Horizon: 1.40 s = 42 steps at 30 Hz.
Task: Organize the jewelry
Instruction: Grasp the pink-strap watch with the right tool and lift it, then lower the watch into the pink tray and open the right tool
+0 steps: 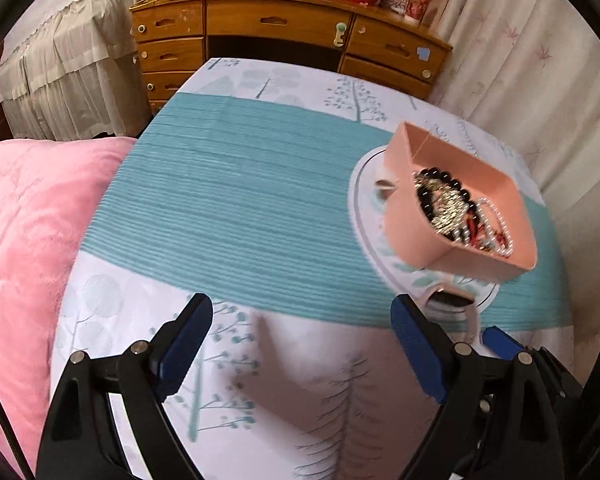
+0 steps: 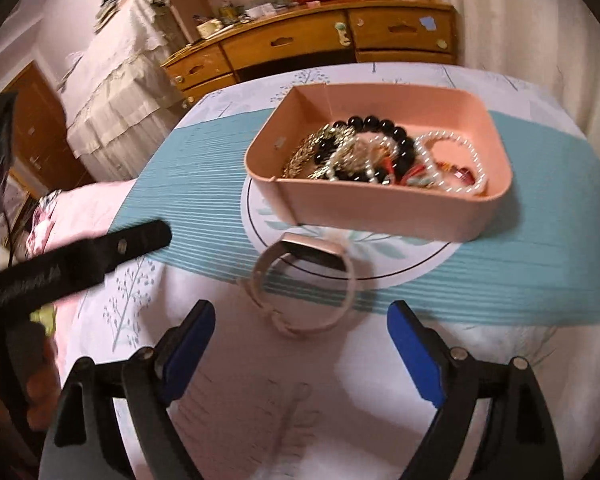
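A pink box full of jewelry stands on a white plate on the table; it also shows at the right of the left wrist view. Inside lie a black bead bracelet, a pearl bracelet and gold chains. A pale pink smartwatch with a black face lies partly on the plate's near rim, just ahead of my right gripper, which is open and empty. My left gripper is open and empty over the tablecloth, left of the watch.
The tablecloth has a teal striped band and tree prints. A pink quilt lies left. A wooden dresser with clutter stands behind. White curtains hang at the right. My left gripper's arm crosses the right wrist view's left.
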Each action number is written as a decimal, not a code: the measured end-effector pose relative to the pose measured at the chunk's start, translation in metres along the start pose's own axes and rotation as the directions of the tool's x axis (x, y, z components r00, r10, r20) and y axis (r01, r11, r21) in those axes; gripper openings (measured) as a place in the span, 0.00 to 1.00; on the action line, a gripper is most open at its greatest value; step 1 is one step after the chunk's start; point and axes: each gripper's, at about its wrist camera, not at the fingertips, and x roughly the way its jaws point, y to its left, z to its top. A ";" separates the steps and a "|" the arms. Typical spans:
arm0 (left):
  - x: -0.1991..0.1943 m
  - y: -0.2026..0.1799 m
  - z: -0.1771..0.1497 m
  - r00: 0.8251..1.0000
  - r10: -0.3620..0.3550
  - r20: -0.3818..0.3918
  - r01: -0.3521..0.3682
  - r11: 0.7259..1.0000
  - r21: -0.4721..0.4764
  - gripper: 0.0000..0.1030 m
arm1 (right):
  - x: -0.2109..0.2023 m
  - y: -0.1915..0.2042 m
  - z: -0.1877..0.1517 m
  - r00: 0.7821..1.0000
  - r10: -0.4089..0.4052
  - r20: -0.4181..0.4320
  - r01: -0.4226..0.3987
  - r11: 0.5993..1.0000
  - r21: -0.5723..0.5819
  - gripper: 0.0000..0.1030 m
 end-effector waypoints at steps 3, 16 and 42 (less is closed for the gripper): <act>-0.002 0.010 -0.001 1.000 -0.006 -0.007 0.006 1.000 0.003 0.87 | 0.010 0.011 0.000 0.999 -0.044 -0.003 0.044 0.999 0.018 0.86; 0.004 0.053 0.007 0.997 0.047 -0.053 -0.045 0.998 0.045 0.87 | 0.035 0.034 0.004 0.937 -0.348 0.041 0.347 0.937 0.025 0.79; -0.001 0.059 0.003 0.992 0.122 -0.015 -0.119 0.983 0.140 0.87 | -0.057 0.056 0.096 0.823 -0.276 0.497 0.291 0.955 0.048 0.60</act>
